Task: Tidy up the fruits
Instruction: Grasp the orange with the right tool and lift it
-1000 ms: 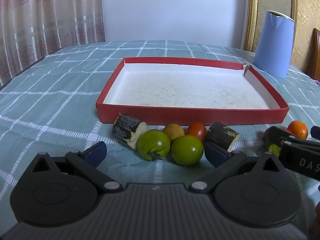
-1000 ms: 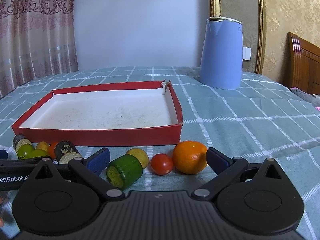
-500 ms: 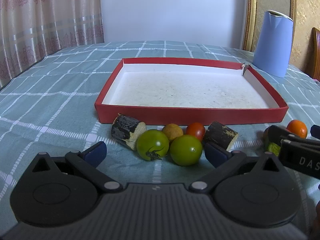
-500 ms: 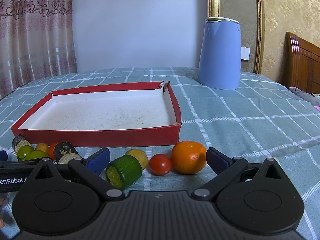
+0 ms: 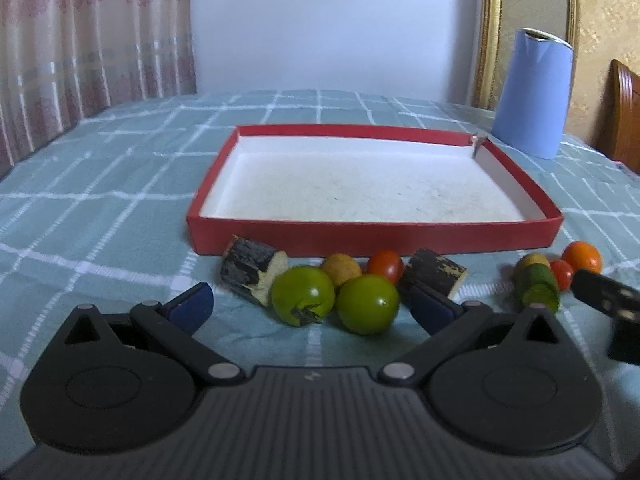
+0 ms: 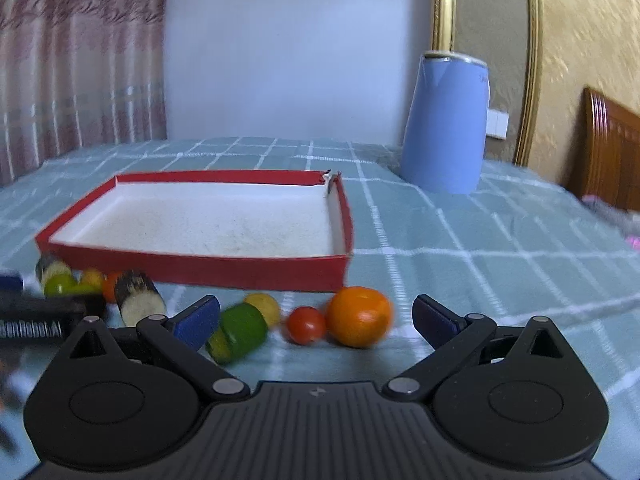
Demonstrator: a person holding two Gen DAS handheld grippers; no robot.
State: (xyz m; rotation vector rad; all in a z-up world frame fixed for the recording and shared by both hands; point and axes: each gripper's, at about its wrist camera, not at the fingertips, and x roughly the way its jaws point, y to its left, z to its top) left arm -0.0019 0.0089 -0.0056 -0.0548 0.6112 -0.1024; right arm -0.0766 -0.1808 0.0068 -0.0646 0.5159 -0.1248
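Blur smears your right wrist view, so the far-left fruit cluster is hard to make out there. Your right tongs (image 6: 316, 318) hover low with jaws spread wide, holding nothing, before the round orange mandarin (image 6: 359, 316), small red tomato (image 6: 306, 325) and green cucumber chunk (image 6: 240, 332). Your left tongs (image 5: 312, 306) are equally wide and empty, facing two green tomatoes (image 5: 303, 295) and a dark bark-skinned cut stub (image 5: 252, 270). All fruit lies on the checked teal cloth, just before the empty red shallow box (image 5: 372, 236).
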